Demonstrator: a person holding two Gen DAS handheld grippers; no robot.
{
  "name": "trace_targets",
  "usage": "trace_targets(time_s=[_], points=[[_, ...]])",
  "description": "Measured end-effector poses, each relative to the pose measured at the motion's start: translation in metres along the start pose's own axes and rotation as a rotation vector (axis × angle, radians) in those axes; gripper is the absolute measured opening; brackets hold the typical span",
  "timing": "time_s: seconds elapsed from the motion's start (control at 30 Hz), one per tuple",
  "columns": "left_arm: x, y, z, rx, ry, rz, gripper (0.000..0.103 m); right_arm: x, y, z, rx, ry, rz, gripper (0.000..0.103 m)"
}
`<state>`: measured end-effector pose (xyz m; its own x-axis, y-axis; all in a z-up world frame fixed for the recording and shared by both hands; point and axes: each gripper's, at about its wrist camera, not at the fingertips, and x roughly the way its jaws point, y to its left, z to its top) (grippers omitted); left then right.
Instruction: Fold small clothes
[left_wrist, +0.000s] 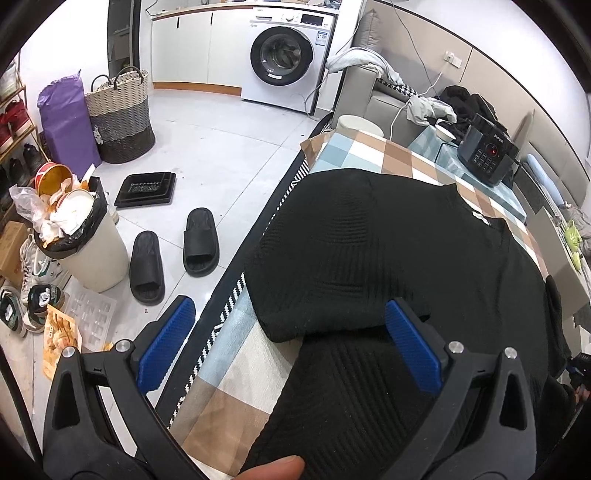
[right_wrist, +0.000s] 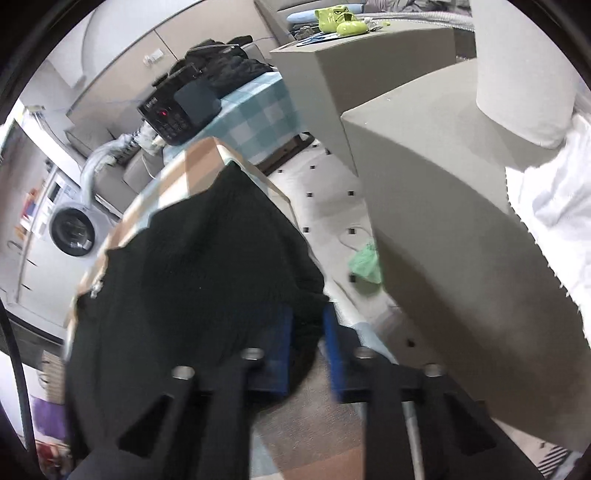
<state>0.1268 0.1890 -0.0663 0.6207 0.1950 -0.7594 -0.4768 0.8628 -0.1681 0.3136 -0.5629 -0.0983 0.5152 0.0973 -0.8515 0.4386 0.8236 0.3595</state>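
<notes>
While your right gripper (right_wrist: 306, 332) had its jaws nearly shut on the edge of the black knit (right_wrist: 192, 266), pinching a bunched corner between the blue pads (right_wrist: 282, 347), your left gripper (left_wrist: 291, 343) stood with its jaws wide and nothing gripped. The knit (left_wrist: 388, 251) lay spread on the checked cloth (left_wrist: 236, 369) of the bench, ahead of and partly under the left jaws; its near, ribbed part ran beneath the right-hand pad (left_wrist: 413, 350), while the left-hand pad (left_wrist: 166, 343) hung out past the bench edge, over the floor.

To do this step well, you needed a matching hold on the left. I'd judge the left jaws sat too far outward: shifting them inward, so both pads straddled the knit's folded edge just ahead, would have given an even lift. A pinch as shallow as the right one could slip on loose knit, so a deeper bite was safer. Lifting both sides together would have kept the fold line straight.
</notes>
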Motion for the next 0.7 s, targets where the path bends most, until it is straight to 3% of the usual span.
trace_targets(time_s=[0.17,0.33,0.47,0.6,0.7], points=[[-0.002,0.007,0.001,-0.008,-0.006,0.005,0.102,-0.025,-0.007,0.001,0.021,-0.091,-0.065,0.011],[-0.005,0.015,-0.001,-0.027,-0.006,0.002,0.102,-0.039,-0.004,0.006,0.027,-0.116,0.005,0.011],[-0.011,0.019,-0.003,-0.035,-0.02,-0.003,0.102,-0.06,0.026,0.01,-0.032,-0.197,0.07,0.011],[-0.015,0.025,-0.004,-0.045,-0.028,-0.003,0.102,-0.085,0.071,0.008,-0.148,-0.275,0.22,0.011],[-0.015,0.029,-0.004,-0.06,-0.027,-0.003,0.102,-0.091,0.124,0.0,-0.292,-0.251,0.379,0.011]])
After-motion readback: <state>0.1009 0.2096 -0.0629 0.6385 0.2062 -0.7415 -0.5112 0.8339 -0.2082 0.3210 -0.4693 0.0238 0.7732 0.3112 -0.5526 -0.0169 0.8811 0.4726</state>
